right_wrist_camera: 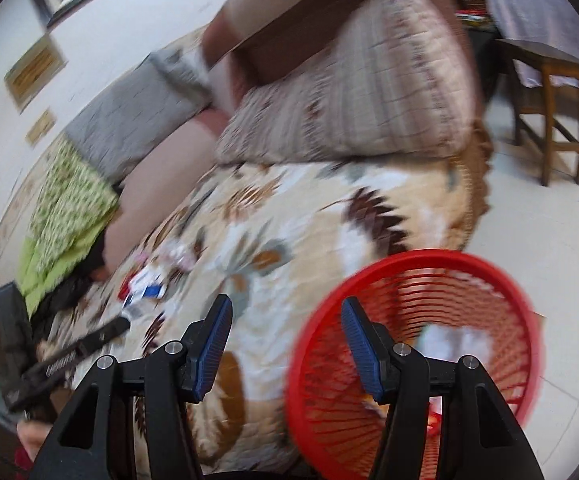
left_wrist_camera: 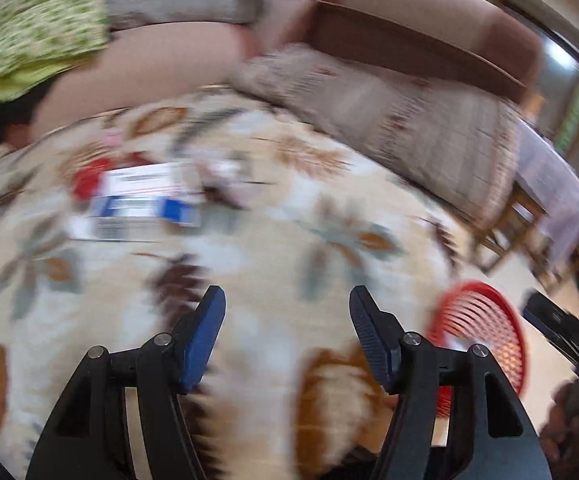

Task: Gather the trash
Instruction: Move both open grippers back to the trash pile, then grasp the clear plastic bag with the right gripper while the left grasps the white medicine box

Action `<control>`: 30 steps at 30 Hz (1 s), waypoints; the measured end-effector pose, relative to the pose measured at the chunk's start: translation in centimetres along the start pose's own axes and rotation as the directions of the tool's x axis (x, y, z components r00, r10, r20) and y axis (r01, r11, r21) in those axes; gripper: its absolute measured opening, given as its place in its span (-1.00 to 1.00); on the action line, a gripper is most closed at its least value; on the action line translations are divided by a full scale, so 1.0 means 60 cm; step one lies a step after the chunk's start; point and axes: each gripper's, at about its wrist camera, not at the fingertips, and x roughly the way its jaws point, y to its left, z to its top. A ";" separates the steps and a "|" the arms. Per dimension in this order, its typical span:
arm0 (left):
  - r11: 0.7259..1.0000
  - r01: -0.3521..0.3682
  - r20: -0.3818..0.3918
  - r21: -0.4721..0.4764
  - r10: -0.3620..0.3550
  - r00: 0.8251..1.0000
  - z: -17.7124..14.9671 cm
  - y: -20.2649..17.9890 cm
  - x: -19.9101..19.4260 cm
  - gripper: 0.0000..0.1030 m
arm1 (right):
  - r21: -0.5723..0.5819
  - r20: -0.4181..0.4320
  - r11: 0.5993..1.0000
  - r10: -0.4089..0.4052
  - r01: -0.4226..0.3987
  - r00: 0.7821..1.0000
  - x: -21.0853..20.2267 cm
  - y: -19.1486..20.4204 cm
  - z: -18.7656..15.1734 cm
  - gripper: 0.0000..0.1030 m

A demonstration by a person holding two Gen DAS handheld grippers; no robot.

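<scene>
Both views are motion-blurred. On a leaf-patterned blanket lies a pile of trash: white, red and blue cartons and crumpled paper. In the right wrist view the same trash pile sits far left. My left gripper is open and empty above the blanket, short of the cartons. My right gripper is open and empty, its right finger over the rim of a red mesh basket. That red basket shows at the lower right of the left wrist view, with something white inside.
A brown sofa armrest and patterned cushions stand behind the blanket. A green floral cloth lies at the left. A wooden stool stands on the pale floor at the right. The other gripper's black body shows at lower left.
</scene>
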 end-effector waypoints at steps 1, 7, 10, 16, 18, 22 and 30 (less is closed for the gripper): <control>0.999 -0.022 -0.001 -0.046 0.022 1.000 0.006 0.037 0.004 0.23 | -0.020 -0.010 1.000 0.009 -0.009 1.000 0.008 0.013 0.000 0.20; 0.949 -0.175 0.012 -0.262 0.185 0.983 0.012 0.204 0.020 0.23 | -0.166 -0.134 0.977 0.115 -0.137 0.984 0.093 0.129 0.003 0.20; 0.927 -0.212 -0.006 -0.310 0.221 0.975 0.011 0.252 0.032 0.23 | -0.244 -0.194 0.952 0.139 -0.184 0.971 0.163 0.195 0.017 0.19; 0.913 -0.218 -0.023 -0.346 0.224 0.974 0.019 0.277 0.054 0.23 | -0.300 -0.271 0.934 0.109 -0.192 0.956 0.360 0.275 0.073 0.13; 0.905 -0.224 -0.029 -0.362 0.229 0.973 0.023 0.286 0.060 0.23 | -0.327 -0.281 0.932 0.061 -0.155 0.958 0.423 0.288 0.085 0.08; 0.891 -0.211 -0.028 -0.401 0.218 0.976 0.023 0.308 0.055 0.23 | -0.371 -0.314 0.924 -0.033 -0.091 0.949 0.523 0.303 0.093 -0.09; 0.869 -0.184 -0.025 -0.459 0.194 0.981 0.026 0.336 0.049 0.23 | -0.296 -0.358 0.949 -0.002 -0.112 0.934 0.558 0.302 0.063 -0.44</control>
